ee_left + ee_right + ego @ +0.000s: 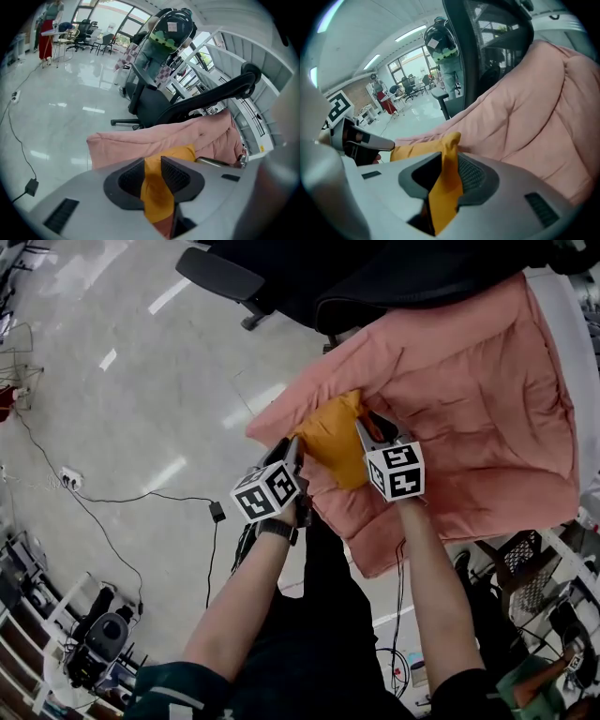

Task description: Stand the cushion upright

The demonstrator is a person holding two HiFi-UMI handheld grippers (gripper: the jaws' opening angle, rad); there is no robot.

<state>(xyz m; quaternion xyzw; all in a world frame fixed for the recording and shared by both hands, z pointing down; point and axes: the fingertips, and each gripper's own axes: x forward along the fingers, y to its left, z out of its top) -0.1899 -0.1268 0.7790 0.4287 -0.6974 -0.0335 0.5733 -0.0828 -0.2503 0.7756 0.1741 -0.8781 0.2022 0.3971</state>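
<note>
Both the left gripper and right gripper pinch the yellow cushion on the pink seat, with a black chair close behind it.

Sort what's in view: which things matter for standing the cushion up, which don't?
Job: orange fabric cushion, pinched by left gripper and right gripper; pink quilted seat pad beneath it.
Lying about: black office chair, black floor cable with adapter.

I look down at the orange cushion. It lies on a big pink pad. My left gripper is at its 8 o'clock edge and my right gripper at its 3 o'clock edge. A black chair sits at 12 o'clock.
</note>
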